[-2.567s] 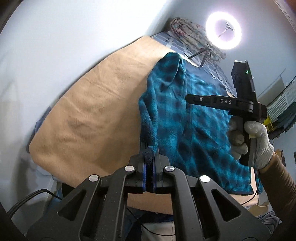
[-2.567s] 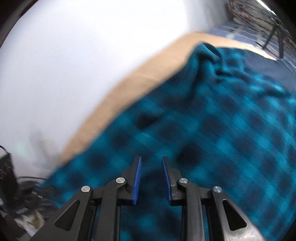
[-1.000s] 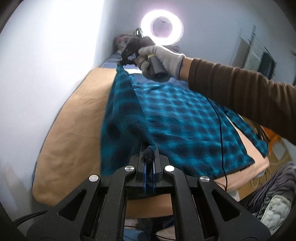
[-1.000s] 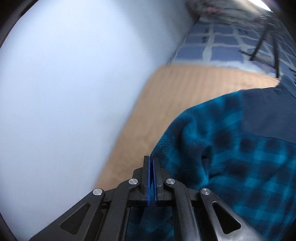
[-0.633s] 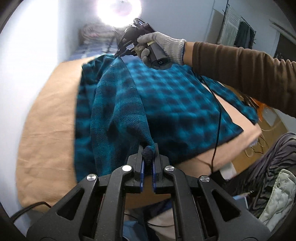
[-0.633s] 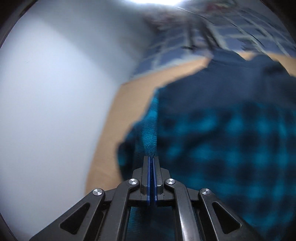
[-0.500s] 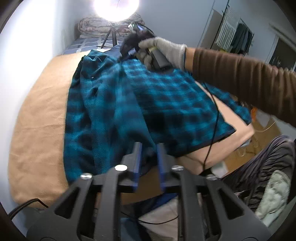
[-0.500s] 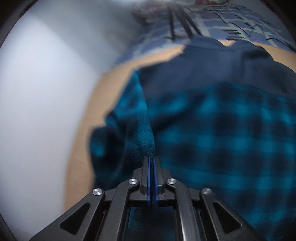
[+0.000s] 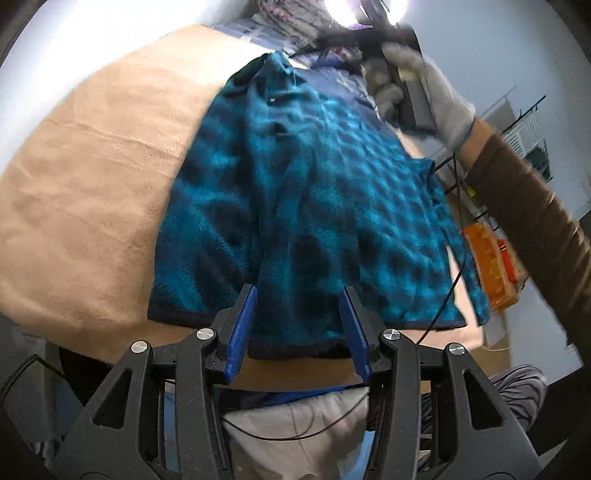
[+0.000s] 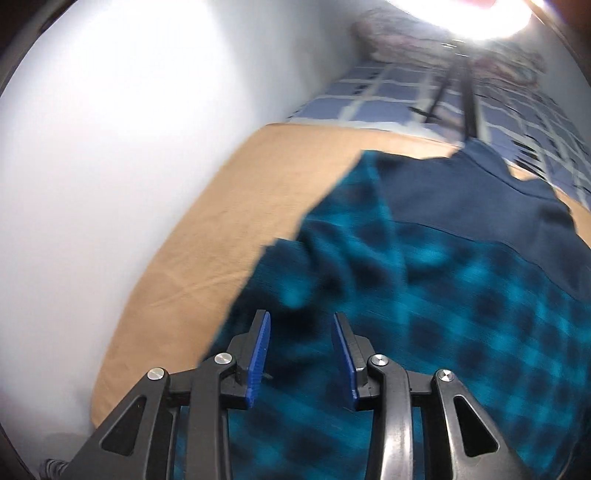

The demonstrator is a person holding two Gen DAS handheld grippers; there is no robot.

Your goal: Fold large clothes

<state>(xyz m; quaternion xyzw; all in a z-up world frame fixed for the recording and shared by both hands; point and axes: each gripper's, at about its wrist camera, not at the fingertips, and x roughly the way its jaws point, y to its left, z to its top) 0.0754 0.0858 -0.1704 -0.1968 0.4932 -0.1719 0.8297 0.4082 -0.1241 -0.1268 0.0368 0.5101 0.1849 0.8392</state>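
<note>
Left to right, left wrist view: pale wall, then tan blanket spread over the bed. On it lies the teal plaid fleece shirt, laid flat, its left side folded over onto the body. Long axis runs from the dark hem at the near bed edge to the collar at the far end, pointing toward the ring light. One sleeve trails off the right side. Right of the shirt, an orange box; contents cannot be told. No other container seen.

Left gripper hangs over the hem, blue pads apart at a middling gap. Its jaws have just been opening. Shirt fabric shows in the gap behind them, but the pads press on nothing.

Only this view shows the person's gloved hand and brown sleeve, up by the collar, gripping the handle of the right tool, much blurred. A thin black cable crosses the shirt's right side.

Right wrist view: wall, tan blanket, then the shirt's upper part with a navy yoke panel. Only here does the blue checked bedding beyond the blanket show clearly. Right gripper sits above the plaid, jaws moderately apart and just opening, clamping nothing. Heavy motion blur.
</note>
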